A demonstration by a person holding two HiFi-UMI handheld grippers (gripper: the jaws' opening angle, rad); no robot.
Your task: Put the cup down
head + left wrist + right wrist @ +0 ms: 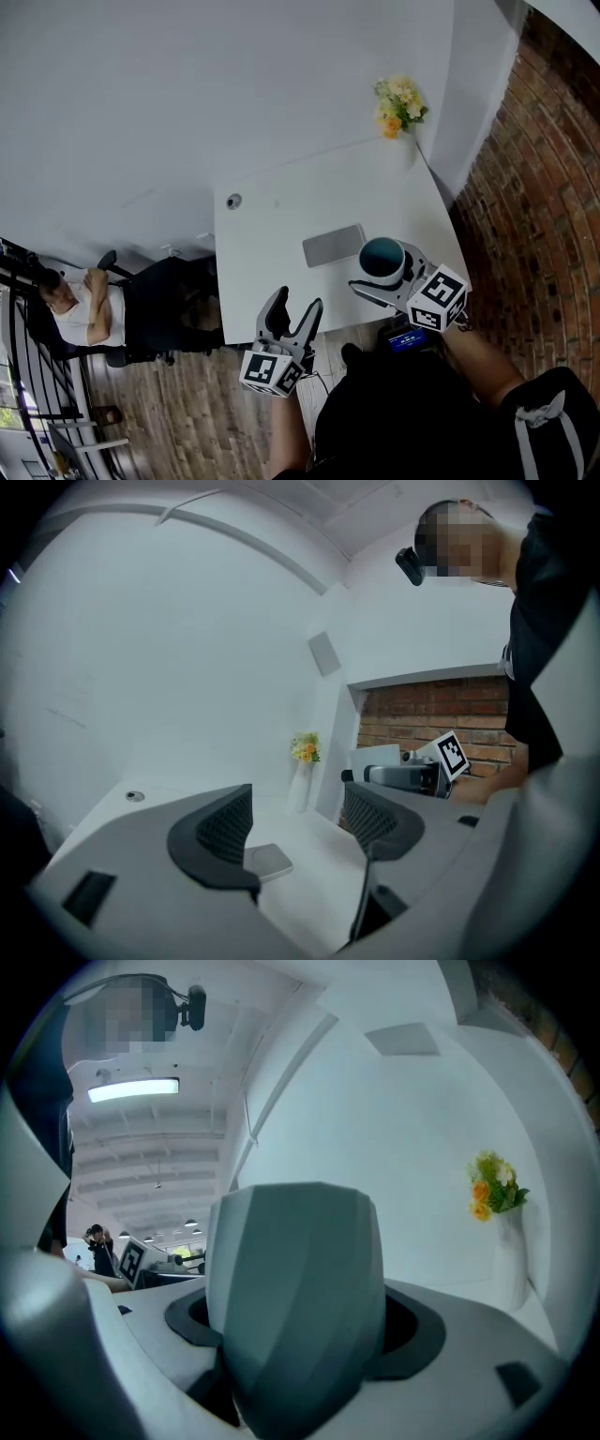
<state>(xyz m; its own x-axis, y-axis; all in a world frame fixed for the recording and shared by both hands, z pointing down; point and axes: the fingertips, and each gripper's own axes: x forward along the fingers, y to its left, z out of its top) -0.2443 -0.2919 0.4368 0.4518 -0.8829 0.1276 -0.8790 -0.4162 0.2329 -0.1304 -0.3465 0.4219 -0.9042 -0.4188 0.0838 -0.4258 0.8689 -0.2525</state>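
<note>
Head view: the right hand-held gripper [382,270] is clamped on an upright grey cup [382,253] with a teal interior; the cup is over the near right part of the white table [281,216], just right of a flat grey pad [334,246]; contact between the cup base and the table cannot be determined. The left hand-held gripper [296,302] is at the table's near edge, well apart from the cup.

Left gripper view: jaws spread, nothing between them; the grey pad lies beyond.

Right gripper view: the faceted cup fills the gap between the jaws, both pressing its sides.

Status: the cup is carried to the table; lowering and release are not yet done.
</note>
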